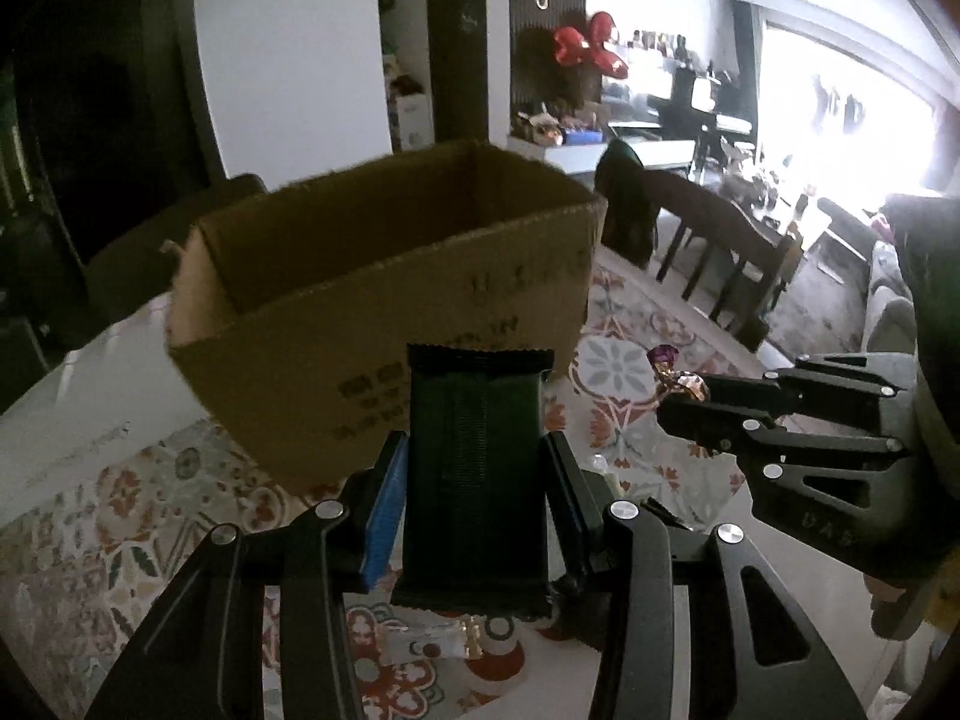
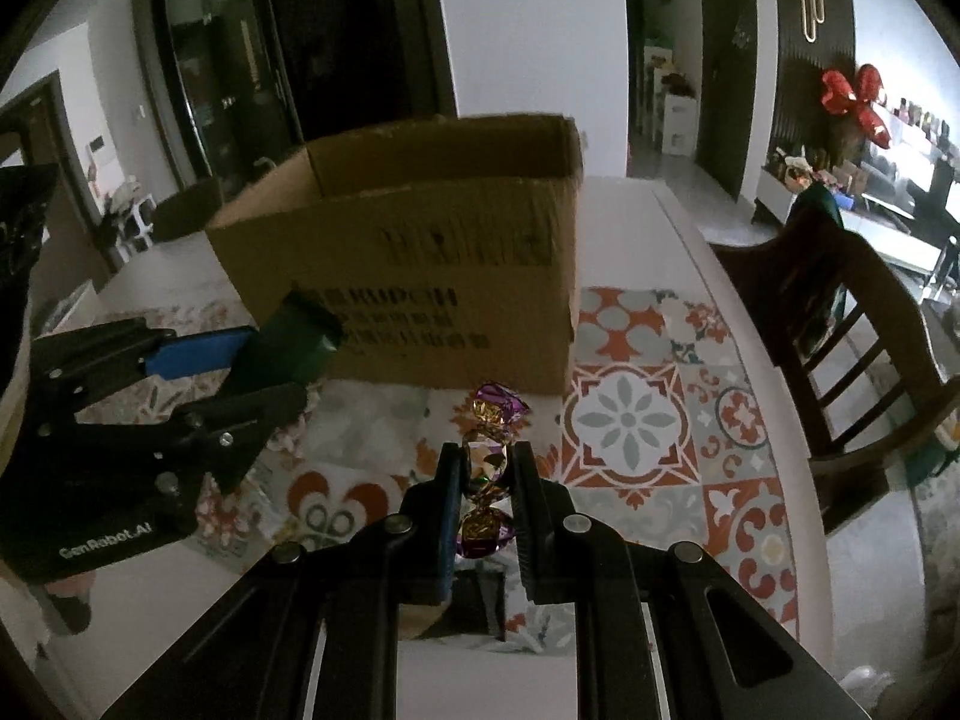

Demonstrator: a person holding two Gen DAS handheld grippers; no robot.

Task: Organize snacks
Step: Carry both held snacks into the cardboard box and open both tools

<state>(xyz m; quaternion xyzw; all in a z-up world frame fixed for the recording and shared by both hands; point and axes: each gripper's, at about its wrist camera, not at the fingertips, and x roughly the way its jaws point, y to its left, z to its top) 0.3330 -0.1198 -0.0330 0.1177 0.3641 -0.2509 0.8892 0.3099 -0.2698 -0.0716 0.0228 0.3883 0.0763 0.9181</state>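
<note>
Dark-green packet (image 1: 477,474): clamped across its width by the left gripper (image 1: 477,480), long axis running along the fingers, far end pointing at the box.
Left gripper state: clenched on the packet, lifted off the tablecloth (image 1: 618,360).
Right gripper (image 2: 487,471): pinched tight on a purple-gold twist candy (image 2: 489,462), twisted ends poking out fore and aft.
Loose snack: one clear-wrapped sweet (image 1: 429,642) lies on the cloth, near, under the left gripper.
Cardboard box (image 2: 420,252): open top, upright, straight ahead and farther out than both grippers; near wall faces them.
Key relation: box rim sits above and beyond the packet tip, so my read is up-and-forward over the near wall before release. Left gripper looks nearer the wall; the right one sits back and to the right.
View difference: left view shows the packet's flat face and the loose sweet; right view shows the packet side-on, just short of the box wall. Neither shows the box floor.
</note>
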